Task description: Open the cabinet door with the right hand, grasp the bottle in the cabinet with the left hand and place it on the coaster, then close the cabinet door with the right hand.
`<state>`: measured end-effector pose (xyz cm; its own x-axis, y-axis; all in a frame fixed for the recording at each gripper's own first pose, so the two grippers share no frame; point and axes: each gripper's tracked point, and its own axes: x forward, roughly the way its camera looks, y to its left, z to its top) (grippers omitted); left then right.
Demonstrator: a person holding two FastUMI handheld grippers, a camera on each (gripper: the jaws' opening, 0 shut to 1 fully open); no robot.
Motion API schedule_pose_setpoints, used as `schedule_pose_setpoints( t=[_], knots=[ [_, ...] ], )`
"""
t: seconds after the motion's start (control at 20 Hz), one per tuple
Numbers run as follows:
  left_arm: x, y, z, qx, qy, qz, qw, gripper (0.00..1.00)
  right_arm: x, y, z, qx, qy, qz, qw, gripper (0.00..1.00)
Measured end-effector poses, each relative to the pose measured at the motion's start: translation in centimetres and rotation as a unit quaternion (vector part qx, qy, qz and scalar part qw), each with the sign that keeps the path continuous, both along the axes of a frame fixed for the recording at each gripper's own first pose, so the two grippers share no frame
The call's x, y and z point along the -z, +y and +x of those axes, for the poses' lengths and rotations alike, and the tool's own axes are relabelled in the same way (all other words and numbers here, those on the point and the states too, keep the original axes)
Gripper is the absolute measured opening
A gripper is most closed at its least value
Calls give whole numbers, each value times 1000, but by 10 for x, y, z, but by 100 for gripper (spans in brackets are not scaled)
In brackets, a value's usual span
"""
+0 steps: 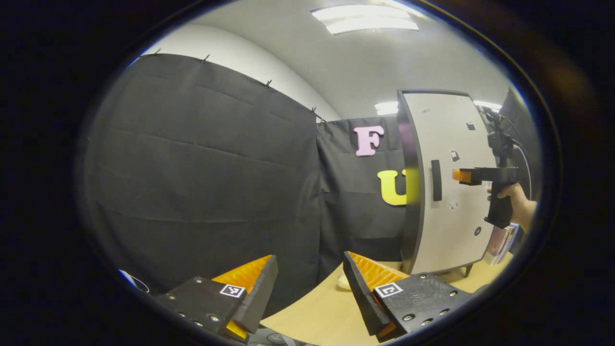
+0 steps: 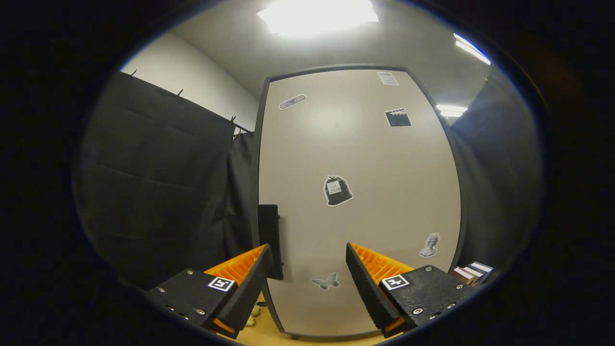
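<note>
Meanwhile the left tool (image 1: pixel 310 288) gapes over the table (image 1: pixel 317 307); the right tool (image 2: pixel 307 283) gapes facing the cabinet door (image 2: pixel 360 202).

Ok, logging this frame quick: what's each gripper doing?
Left gripper: open, holding nothing.
Right gripper: open, empty, near the cabinet door handle.

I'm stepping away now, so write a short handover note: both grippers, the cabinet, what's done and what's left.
Left gripper: open, empty, over the table.
Right gripper: open, in front of the closed cabinet door, near its handle, not gripping it.
Bottle and coaster: not visible.
Done: nothing yet.
Left: open the door, move the bottle onto the coaster, close the door.
</note>
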<state>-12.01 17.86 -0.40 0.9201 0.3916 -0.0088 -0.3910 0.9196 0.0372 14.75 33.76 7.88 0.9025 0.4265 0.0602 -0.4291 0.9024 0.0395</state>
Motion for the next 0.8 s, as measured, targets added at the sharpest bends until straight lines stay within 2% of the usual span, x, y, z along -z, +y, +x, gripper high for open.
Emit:
schedule_pose_setpoints(
  t=[0.2,0.4,0.6,0.7,0.8],
  knots=[
    [5,12,-7,-15,0,-2,1000,82,2,28,13,-8,17,1,1000,94],
    [9,27,-14,-29,3,-6,1000,82,9,55,25,-24,46,-1,999,89],
    [15,40,-19,-38,4,-17,999,82,22,74,38,-24,73,-11,997,76],
    [18,42,-18,-41,5,-21,999,82,27,81,43,-26,86,-14,996,65],
    [19,47,-19,-42,5,-26,999,86,32,79,48,-6,89,-23,996,52]
  ],
)
